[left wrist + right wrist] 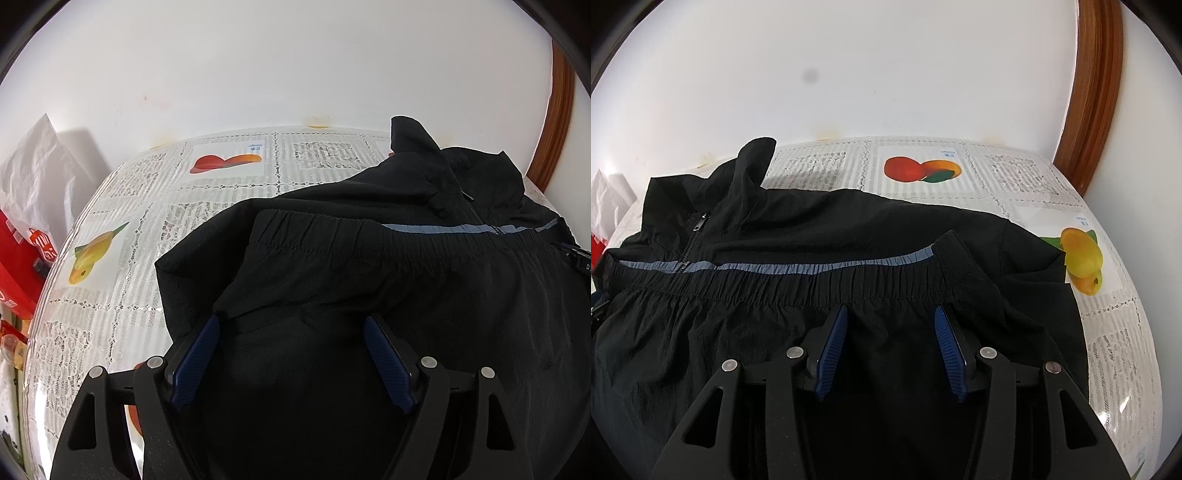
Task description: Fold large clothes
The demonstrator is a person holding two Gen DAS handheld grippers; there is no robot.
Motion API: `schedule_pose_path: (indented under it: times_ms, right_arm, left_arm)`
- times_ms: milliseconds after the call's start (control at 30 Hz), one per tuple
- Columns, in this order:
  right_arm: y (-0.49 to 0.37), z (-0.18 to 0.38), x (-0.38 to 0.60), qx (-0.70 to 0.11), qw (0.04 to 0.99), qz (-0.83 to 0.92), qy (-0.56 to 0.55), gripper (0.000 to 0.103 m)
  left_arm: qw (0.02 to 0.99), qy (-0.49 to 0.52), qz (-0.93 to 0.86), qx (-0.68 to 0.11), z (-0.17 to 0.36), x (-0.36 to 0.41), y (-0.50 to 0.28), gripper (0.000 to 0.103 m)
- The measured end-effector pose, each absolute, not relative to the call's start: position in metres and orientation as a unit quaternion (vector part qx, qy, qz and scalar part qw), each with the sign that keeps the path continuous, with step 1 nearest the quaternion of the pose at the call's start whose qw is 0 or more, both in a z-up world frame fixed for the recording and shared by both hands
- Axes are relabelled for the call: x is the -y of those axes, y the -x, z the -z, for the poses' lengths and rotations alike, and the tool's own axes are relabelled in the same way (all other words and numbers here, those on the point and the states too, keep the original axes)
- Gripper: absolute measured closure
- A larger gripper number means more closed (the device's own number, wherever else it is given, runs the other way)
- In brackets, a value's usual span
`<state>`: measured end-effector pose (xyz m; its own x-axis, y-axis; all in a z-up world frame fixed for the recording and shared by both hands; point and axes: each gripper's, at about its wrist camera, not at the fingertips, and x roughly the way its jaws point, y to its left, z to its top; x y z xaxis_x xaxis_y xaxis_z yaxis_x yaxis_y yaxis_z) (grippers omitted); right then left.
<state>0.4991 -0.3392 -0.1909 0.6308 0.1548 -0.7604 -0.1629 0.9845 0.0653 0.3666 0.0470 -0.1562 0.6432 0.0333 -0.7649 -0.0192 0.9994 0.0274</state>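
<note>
A black zip jacket point(388, 266) lies on the table, its lower part folded up so the elastic hem with a grey-blue stripe point(461, 229) runs across the chest. Its collar stands up at the far side point(417, 147). My left gripper point(291, 325) is open, hovering over the folded left part, blue pads point(384, 354) apart with nothing between them. In the right wrist view the same jacket point(775, 266) shows with zip point(698, 225) and stripe point(812, 267). My right gripper point(890, 317) is open just short of the hem, empty.
The table point(110, 295) has a lace cloth with fruit pictures point(923, 168) under clear plastic. A white wall stands behind. A wooden door frame point(1097, 92) is at the right. Red boxes point(18, 258) and white bags point(37, 166) are left of the table.
</note>
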Motion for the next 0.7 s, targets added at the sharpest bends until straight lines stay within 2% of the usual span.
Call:
schedule_pose_path:
  times_ms: [333, 400, 433, 700]
  right_arm:
    - [-0.457, 0.148, 0.330, -0.375, 0.920, -0.109, -0.032, 0.053]
    - [-0.443, 0.138, 0.305, -0.364, 0.921, -0.141, -0.021, 0.048]
    - [-0.437, 0.136, 0.286, -0.365, 0.917, -0.157, -0.010, 0.044]
    - [-0.428, 0.175, 0.188, -0.446, 0.877, -0.176, 0.026, 0.045]
  left_arm:
    - [0.919, -0.031, 0.003, -0.392, 0.134, -0.034, -0.349, 0.022]
    - [0.923, -0.028, 0.011, -0.384, 0.127, -0.033, -0.345, 0.022]
    - [0.924, -0.024, 0.016, -0.381, 0.123, -0.033, -0.342, 0.021]
    - [0.921, -0.011, 0.021, -0.388, 0.107, -0.043, -0.314, 0.021]
